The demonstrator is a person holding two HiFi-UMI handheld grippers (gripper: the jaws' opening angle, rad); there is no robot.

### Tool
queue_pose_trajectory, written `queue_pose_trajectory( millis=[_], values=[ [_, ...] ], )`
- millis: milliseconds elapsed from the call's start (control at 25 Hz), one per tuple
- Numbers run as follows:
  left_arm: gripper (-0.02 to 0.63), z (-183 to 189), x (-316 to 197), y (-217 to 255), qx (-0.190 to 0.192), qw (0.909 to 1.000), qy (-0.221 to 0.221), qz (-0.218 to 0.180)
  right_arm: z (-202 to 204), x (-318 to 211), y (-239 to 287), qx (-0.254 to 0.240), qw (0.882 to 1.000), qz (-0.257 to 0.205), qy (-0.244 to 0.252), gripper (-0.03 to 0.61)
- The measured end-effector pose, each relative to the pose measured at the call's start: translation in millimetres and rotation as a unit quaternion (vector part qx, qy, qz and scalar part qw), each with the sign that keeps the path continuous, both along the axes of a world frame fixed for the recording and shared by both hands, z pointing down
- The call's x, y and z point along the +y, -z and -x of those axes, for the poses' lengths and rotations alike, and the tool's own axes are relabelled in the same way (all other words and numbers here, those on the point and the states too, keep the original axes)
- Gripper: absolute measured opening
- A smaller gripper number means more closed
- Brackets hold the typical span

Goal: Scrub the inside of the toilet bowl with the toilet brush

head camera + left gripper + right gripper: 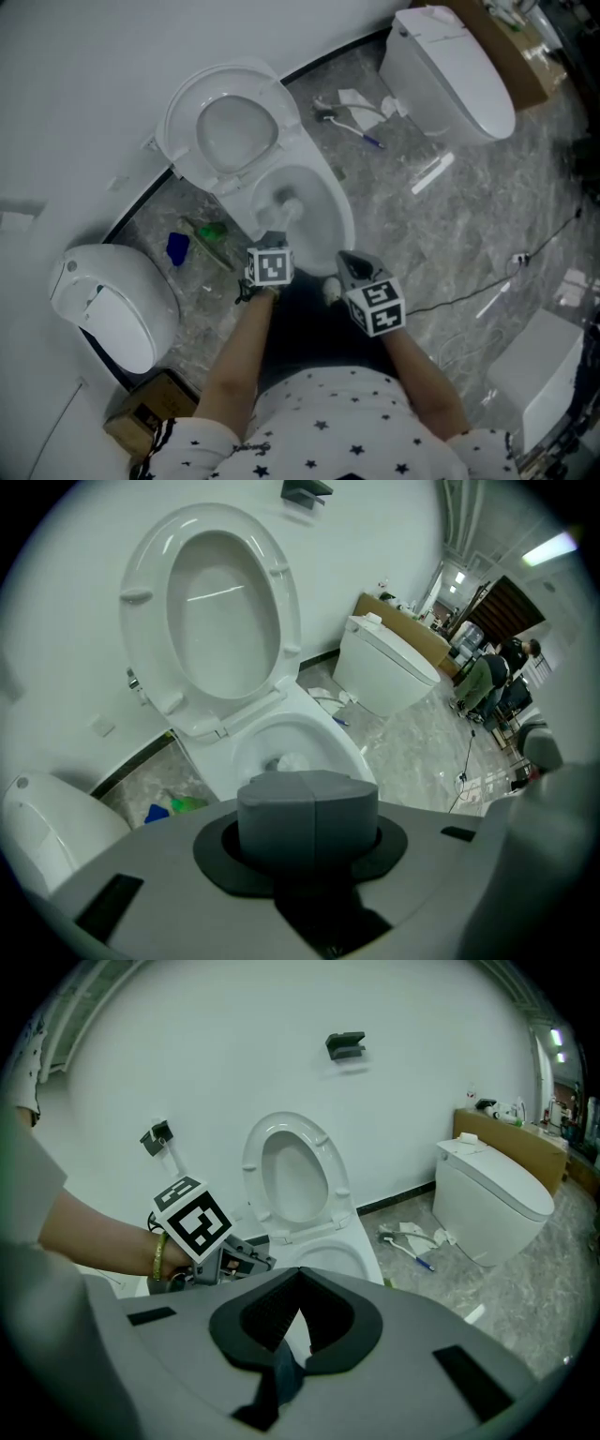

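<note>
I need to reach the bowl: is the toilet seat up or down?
Up: the seat stands raised toward the wall, bowl uncovered.

Toilet brush [286, 204] handle hidden behind left gripper [269, 236]; brush head small, blurred.

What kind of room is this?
Likely a toilet showroom or test room, not a home bathroom: one open white toilet, closed white toilets beside it, a cardboard box on the grey marble floor.
</note>
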State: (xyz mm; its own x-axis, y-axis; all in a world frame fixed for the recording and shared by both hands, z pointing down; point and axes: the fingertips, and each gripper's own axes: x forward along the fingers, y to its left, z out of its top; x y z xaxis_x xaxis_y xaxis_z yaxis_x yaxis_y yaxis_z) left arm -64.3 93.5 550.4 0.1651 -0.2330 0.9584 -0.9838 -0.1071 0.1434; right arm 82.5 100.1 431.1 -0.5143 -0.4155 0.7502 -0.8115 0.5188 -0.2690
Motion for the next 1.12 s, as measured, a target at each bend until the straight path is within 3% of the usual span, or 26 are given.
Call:
queue_pose_trajectory(
  millis=[120,240,440,640,840,960,1120],
  values=[
    [0.155,-4,14,15,0.007,0.9999,0.013,-0.007,2,5,11,-0.009,1.000,0.000,0.005,0.000],
    [0.155,-6,15,36,0.009,0.9991,0.019,-0.038,4,8,22,-0.015,1.000,-0.009,0.013,0.000],
    [0.155,-10,48,57,0.004,0.9996,0.023,-0.015,6,19,33,-0.021,0.999,-0.014,0.028,0.000],
    [0.155,-10,59,80,0.003,0.9988,0.025,-0.042,4,28,40,-0.020,0.999,-0.018,0.041,0.000],
    [0.155,-17,81,93,0.006,0.9992,0.028,-0.027,0,36,46,-0.018,0.998,-0.030,0.057,0.000],
    [0.155,-20,75,106,0.003,0.9977,0.028,-0.062,-3,41,49,-0.018,0.997,-0.036,0.064,0.000],
    [0.155,-27,81,116,0.001,0.9970,0.028,-0.072,-9,44,54,-0.021,0.996,-0.041,0.071,0.000]
  ],
)
